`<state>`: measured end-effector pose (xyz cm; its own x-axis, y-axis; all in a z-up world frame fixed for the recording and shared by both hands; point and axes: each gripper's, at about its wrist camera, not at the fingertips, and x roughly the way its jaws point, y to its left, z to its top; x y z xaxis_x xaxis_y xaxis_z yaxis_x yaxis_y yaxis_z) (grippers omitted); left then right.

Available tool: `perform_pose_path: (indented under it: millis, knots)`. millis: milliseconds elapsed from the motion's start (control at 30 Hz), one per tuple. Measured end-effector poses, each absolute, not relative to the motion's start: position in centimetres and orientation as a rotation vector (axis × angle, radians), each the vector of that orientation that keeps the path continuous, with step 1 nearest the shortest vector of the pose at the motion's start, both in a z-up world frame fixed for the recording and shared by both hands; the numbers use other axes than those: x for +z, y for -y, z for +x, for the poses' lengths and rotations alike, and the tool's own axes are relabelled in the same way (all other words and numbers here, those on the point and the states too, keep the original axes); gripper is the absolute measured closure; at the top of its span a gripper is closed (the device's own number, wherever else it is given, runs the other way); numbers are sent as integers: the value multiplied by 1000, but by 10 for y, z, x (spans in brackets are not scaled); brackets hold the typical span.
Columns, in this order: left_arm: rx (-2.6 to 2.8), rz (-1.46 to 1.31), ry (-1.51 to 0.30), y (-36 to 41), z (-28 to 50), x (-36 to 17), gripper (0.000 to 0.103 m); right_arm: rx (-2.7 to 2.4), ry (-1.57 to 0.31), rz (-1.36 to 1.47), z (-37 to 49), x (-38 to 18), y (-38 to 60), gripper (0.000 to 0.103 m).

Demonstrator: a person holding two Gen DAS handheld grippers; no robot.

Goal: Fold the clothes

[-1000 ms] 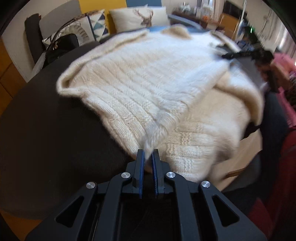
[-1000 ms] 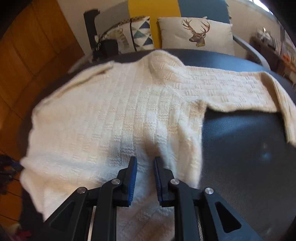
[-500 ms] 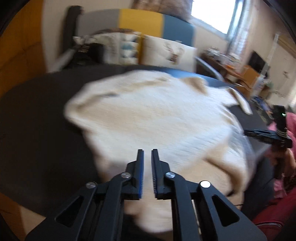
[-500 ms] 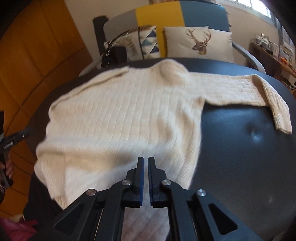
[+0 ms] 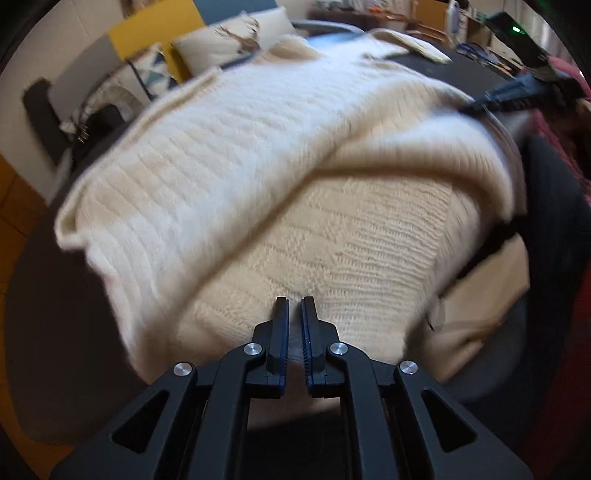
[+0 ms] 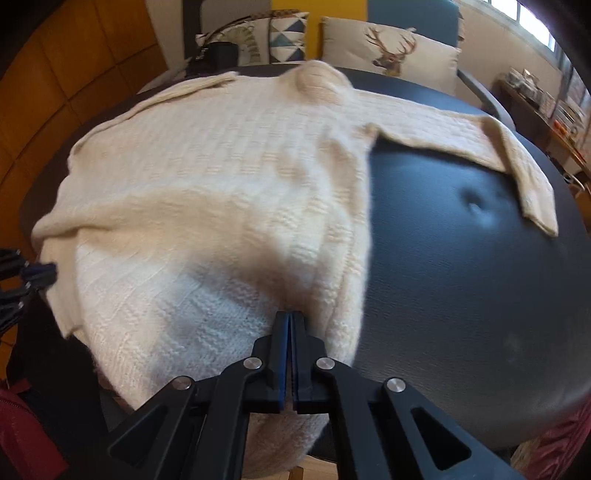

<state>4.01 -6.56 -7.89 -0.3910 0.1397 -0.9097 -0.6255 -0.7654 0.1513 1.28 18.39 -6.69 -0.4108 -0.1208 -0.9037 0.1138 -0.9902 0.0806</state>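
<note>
Both hand-held grippers, left (image 5: 294,306) and right (image 6: 290,319), pinch the sweater's (image 6: 207,192) hem; folding has barely begun, one sleeve (image 6: 480,147) outstretched.

daylight from window (image 6: 532,22) | motion blur, left view | fisheye-bent edges

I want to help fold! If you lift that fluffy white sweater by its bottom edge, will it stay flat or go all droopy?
Probably droopy: the cream knit sweater already sags over the round black table edge. Its fuzzy knit likely grips rather than slips between the right gripper pads. The spread-out sleeve would probably trail behind.
</note>
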Motion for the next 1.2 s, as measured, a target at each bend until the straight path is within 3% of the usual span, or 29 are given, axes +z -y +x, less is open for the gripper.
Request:
perform_pose_path:
  millis: [167,267,400,467,633,800,900,1033,1200]
  knots:
    - [2051,-1453,-719,80,59,-99,96,-2555,-25,1670,15,-63,-196,103]
    - [2039,-1381,-526,94,59,-71,96,-2528,13,1673,15,-58,-201,103]
    - [2258,-1251,-193,123,13,-15,96,-2504,219,1458,7,-23,-206,103]
    - [2407,-1215,-113,129,-25,0,96,-2538,196,1372,-15,-5,-198,103]
    - [2567,-1296,-189,105,-101,-15,96,-2568,16,1322,-87,8,-164,103]
    - [2547,-1499,-249,94,-136,-63,96,-2502,-94,1490,-147,-32,-144,103]
    - [2565,-1474,-264,96,-138,-68,96,-2466,-146,1632,-164,-66,-145,103]
    - [2536,-1439,-156,112,-151,-69,96,-2542,-87,1620,-176,-74,-156,103]
    - [2490,-1423,-37,123,-181,-70,96,-2600,-190,1609,-188,-77,-157,103]
